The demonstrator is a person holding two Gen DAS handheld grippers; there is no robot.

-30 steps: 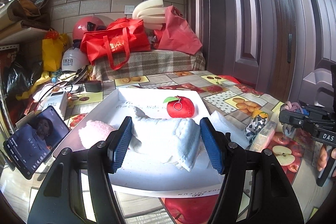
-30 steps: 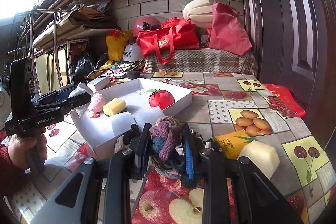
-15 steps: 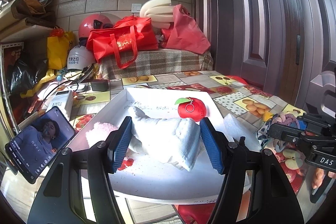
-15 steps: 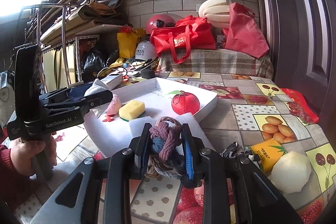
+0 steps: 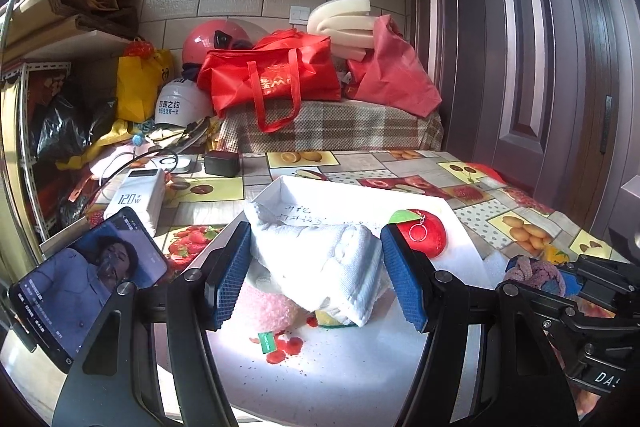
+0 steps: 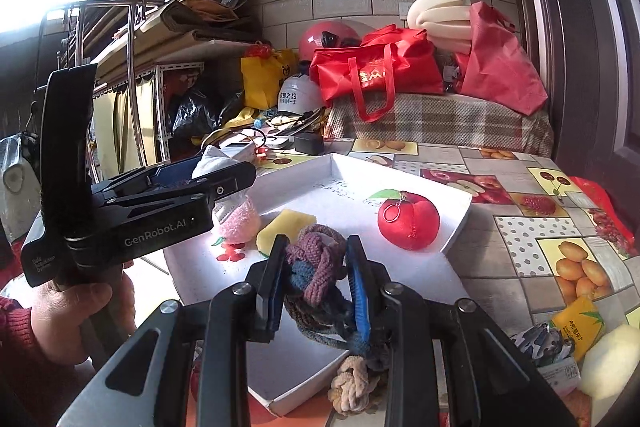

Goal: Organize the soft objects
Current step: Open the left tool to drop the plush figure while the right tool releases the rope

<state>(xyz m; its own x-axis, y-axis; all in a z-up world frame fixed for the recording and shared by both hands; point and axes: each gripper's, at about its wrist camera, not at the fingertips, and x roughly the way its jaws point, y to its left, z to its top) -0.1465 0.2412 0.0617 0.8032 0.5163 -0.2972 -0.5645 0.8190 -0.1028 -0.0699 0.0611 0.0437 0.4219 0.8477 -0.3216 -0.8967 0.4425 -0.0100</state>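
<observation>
Left gripper: half open, clamped on folded white towel, above shallow white cardboard tray. Right gripper: nearly closed on knotted purple-blue yarn rope over near tray edge. Bare tray floor mid-right, beside red fabric apple. Legible: "GenRobot.AI", "120W".

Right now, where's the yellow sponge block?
The yellow sponge block lies in the white shallow tray, between the pink fluffy toy and the red fabric apple, just beyond the right gripper.
</observation>
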